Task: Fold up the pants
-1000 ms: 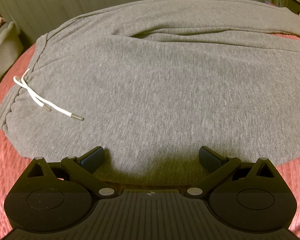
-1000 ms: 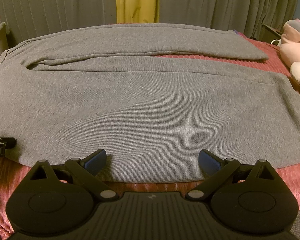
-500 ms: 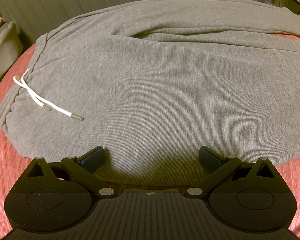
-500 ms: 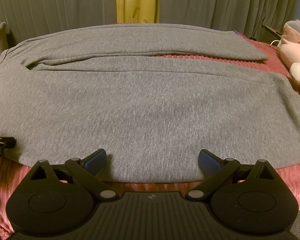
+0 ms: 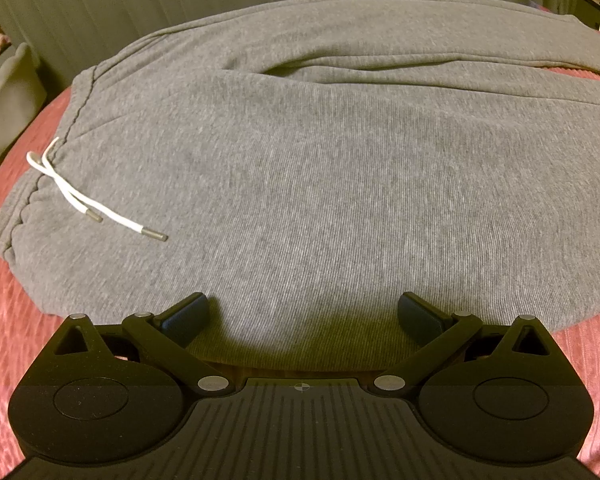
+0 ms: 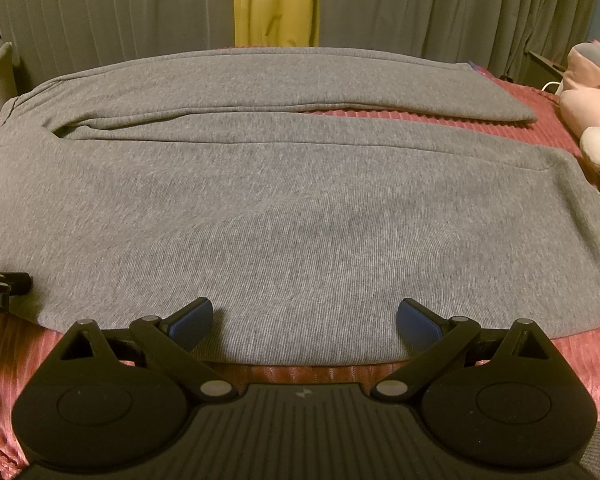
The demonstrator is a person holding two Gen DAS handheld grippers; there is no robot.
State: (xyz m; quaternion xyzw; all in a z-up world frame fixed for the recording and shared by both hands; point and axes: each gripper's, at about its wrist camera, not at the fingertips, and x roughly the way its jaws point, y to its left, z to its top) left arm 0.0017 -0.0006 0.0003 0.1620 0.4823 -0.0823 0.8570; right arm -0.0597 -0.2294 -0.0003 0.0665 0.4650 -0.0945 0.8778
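Grey sweatpants [image 5: 320,168] lie spread flat on a red bedspread [image 5: 4,320], waistband to the left with a white drawstring [image 5: 80,196], both legs running right. In the right wrist view the pants [image 6: 300,208] show both legs, the far leg ending at the back right. My left gripper [image 5: 302,314] is open, its fingers straddling the near edge of the pants close to the waist. My right gripper [image 6: 304,318] is open at the near edge of the near leg. The left gripper's tip [image 6: 4,286] shows at the left edge of the right wrist view.
Pink and white plush toys [image 6: 588,96] sit at the bed's right side. Grey curtains [image 6: 420,4] with a yellow strip [image 6: 276,0] hang behind the bed. A grey chair [image 5: 12,96] stands at the far left.
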